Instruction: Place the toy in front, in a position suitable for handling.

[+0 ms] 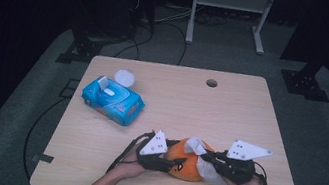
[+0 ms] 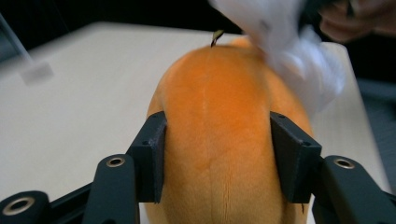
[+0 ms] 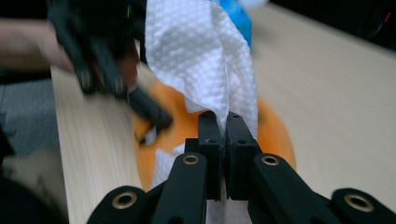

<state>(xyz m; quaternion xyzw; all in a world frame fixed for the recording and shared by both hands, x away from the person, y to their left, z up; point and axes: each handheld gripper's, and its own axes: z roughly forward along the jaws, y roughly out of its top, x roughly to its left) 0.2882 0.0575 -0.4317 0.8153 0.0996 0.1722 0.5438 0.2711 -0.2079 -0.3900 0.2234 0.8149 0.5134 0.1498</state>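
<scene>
Right, orange plush toy [image 1: 185, 166] sits near the front edge of the table [image 1: 230, 113], between both hands. Left gripper [image 1: 172, 163] is clamped on it: in the left gripper view both pads [image 2: 152, 154] press into the toy's [image 2: 219, 140] sides, fabric bulging between them, toy lying on the tabletop. Small dark stem [image 2: 217, 36] sticks up at the toy's far end.

Right gripper [image 1: 206, 156] has its jaws pressed together on a white wipe [image 1: 202, 154]; in the right gripper view the wipe [image 3: 205, 60] is pinched between the fingertips [image 3: 209, 135] and stands up above them, quilted texture visible, lower part draped over the toy [image 3: 275, 135]. From above, the wipe lies across the top and right side of the toy, touching it.

Blue wipes pack [image 1: 113, 100] lies well apart at the back left of the table, flap open; a crumpled white wipe [image 1: 124, 76] sits just behind it. Round hole [image 1: 211, 83] near the table's far edge
</scene>
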